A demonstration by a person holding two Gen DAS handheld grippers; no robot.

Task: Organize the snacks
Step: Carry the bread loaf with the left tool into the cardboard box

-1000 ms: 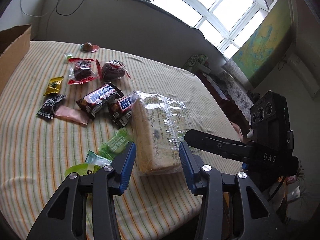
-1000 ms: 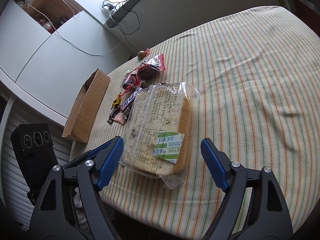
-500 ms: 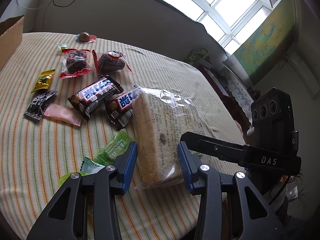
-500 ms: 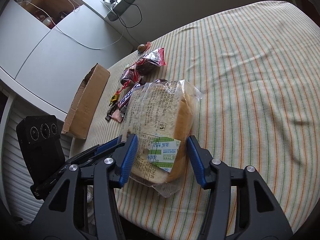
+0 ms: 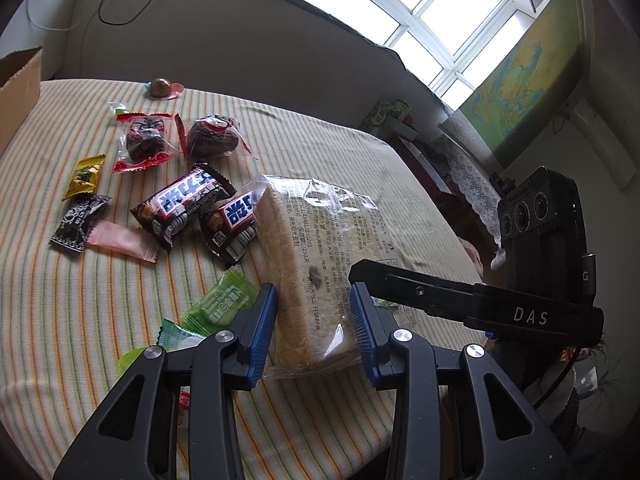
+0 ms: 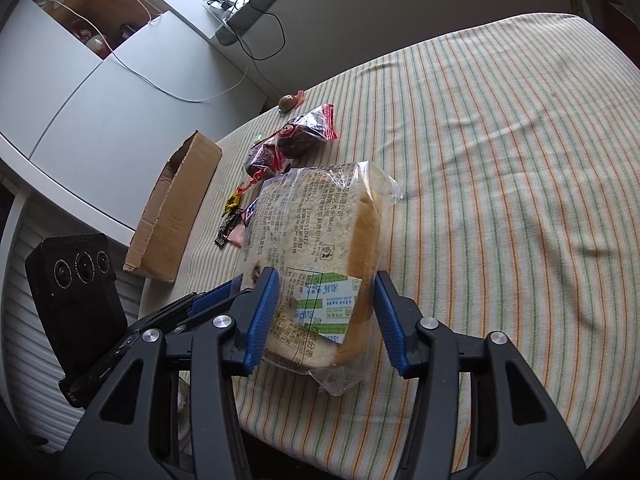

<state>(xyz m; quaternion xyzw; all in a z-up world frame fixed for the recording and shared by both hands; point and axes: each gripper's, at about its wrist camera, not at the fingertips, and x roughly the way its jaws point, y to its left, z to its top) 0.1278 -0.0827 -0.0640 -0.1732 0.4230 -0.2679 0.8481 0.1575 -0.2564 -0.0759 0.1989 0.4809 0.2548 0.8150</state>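
A bagged loaf of sliced bread (image 5: 320,248) lies tilted on the striped tablecloth near the front edge. My left gripper (image 5: 314,320) is shut on its near end from one side. My right gripper (image 6: 326,312) is shut on the same bread (image 6: 320,224), the pads pressing its two sides by the green label. Behind the bread lie two dark chocolate bars (image 5: 182,204), two red-wrapped dark cakes (image 5: 146,142), small yellow, black and pink sweets (image 5: 80,216) and green sachets (image 5: 222,304). The right gripper's arm (image 5: 472,300) crosses the left wrist view.
An open cardboard box (image 6: 176,208) stands at the table's left end, also in the left wrist view (image 5: 18,92). A small brown round sweet (image 5: 160,88) sits at the far edge. White cabinets (image 6: 80,100) stand beyond the box. The table's front edge (image 6: 400,452) is close below both grippers.
The right gripper closed from wide open onto the bread. The left gripper narrowed onto the loaf's end. The bread's near end has tipped up slightly.
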